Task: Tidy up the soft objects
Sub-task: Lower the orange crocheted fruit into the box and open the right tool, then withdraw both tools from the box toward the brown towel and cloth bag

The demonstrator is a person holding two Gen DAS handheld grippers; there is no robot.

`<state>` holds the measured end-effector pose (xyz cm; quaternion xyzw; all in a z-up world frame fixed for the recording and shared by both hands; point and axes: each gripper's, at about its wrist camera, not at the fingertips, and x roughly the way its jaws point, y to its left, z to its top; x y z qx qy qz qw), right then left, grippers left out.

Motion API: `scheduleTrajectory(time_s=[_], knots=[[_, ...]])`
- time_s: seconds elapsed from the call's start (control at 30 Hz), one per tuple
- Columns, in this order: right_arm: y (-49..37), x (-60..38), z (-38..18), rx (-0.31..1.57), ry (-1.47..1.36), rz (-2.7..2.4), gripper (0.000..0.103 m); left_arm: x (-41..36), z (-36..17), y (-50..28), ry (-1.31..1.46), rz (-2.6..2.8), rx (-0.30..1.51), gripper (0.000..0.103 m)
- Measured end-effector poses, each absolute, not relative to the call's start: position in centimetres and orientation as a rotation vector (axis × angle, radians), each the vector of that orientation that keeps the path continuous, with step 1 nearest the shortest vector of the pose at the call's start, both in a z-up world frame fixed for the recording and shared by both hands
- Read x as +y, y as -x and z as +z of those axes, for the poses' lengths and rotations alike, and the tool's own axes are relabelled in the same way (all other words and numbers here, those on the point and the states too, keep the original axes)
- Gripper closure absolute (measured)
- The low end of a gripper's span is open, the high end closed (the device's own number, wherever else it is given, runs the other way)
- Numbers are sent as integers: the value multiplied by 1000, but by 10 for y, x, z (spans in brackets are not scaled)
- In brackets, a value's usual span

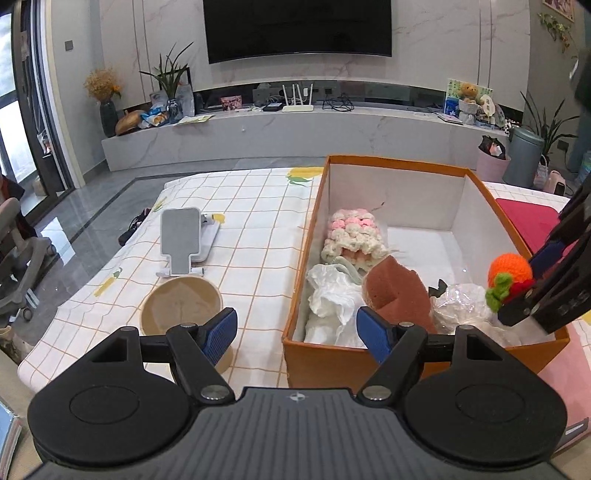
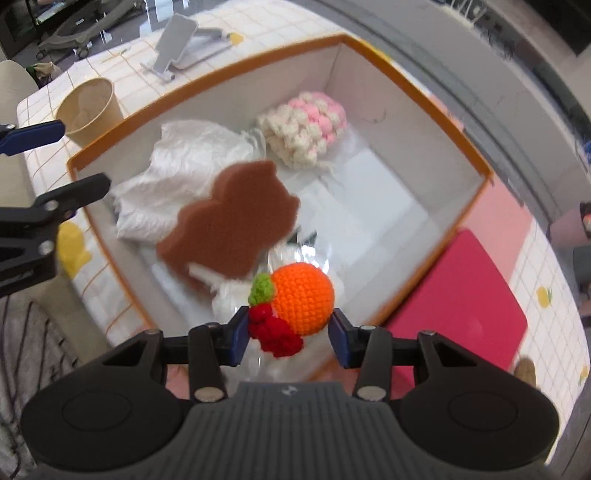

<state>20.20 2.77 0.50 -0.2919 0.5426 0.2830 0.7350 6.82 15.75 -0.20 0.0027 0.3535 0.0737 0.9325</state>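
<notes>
You see an orange box (image 2: 466, 144), white inside; orange crochet ball (image 2: 303, 297) with green leaf, red berries; brown sponge (image 2: 236, 221); pink-and-cream knit (image 2: 304, 129); white tabletop cloth (image 1: 251, 236), orange grid; magenta pad (image 2: 461, 295).

It was a home living room. A large dark TV (image 1: 297, 29) hung on a marble-look wall. Below the TV ran a long low ledge (image 1: 295, 136) holding a router (image 1: 297, 99), a vase of dried flowers (image 1: 105, 99), potted plants and a teddy bear (image 1: 469, 94). In front of the TV stood a table under a checked cloth (image 1: 255, 229).
</notes>
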Motion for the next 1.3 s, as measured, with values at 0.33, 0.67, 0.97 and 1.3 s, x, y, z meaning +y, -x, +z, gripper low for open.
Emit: scheduleTrajectory(time_s=[0.33, 0.67, 0.97, 1.3], knots=[[-200, 28, 19, 1324, 547, 577, 57, 161, -1, -66, 20, 129, 719, 16], [-198, 36, 14, 1361, 511, 518, 41, 169, -2, -64, 89, 109, 748, 17], [-202, 31, 29, 1383, 331, 540, 3, 163, 1, -59, 90, 66, 742, 17], [-189, 14, 71, 1306, 289, 526, 3, 151, 37, -54, 121, 77, 719, 17]])
